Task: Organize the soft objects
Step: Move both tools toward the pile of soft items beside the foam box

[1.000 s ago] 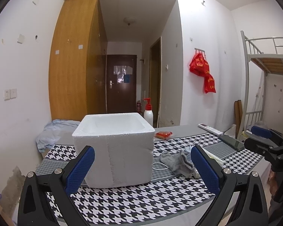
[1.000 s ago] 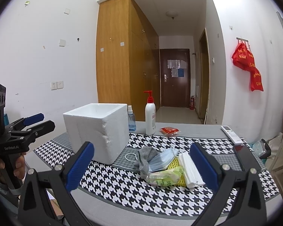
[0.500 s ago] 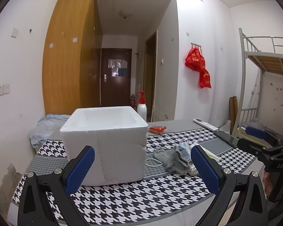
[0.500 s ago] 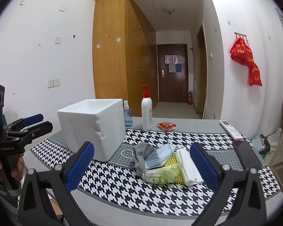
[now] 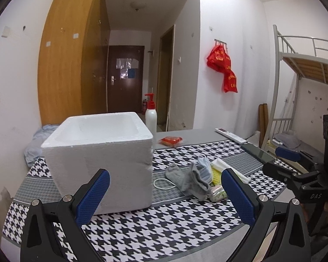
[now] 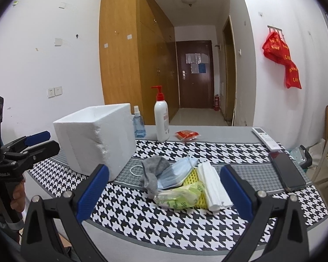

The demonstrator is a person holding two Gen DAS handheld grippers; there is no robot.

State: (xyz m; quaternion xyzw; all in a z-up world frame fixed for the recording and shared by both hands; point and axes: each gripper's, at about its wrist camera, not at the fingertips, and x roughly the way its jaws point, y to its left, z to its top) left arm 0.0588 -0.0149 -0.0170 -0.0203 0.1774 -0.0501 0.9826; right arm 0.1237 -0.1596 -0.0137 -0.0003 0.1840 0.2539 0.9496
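Softness is the main thing about the pile in the lower middle of the right wrist view: a grey sock (image 6: 153,173), a blue face mask (image 6: 175,172), a white tissue stack (image 6: 214,188) and a green packet (image 6: 181,197) lie heaped and touching on the houndstooth cloth (image 6: 164,220), just right of the white foam box (image 6: 96,139). All look light and limp and would likely sag and drag neighbours along, so a pinch on the sock's raised fold seems the safest hold. The right gripper (image 6: 164,187) hangs spread and empty before the pile; the left gripper (image 5: 165,193) is likewise spread, empty, facing the box. Only the left view looks down into the box's open top, while the right view alone separates the pile's items and shows the spray bottle (image 6: 138,122) behind the box.
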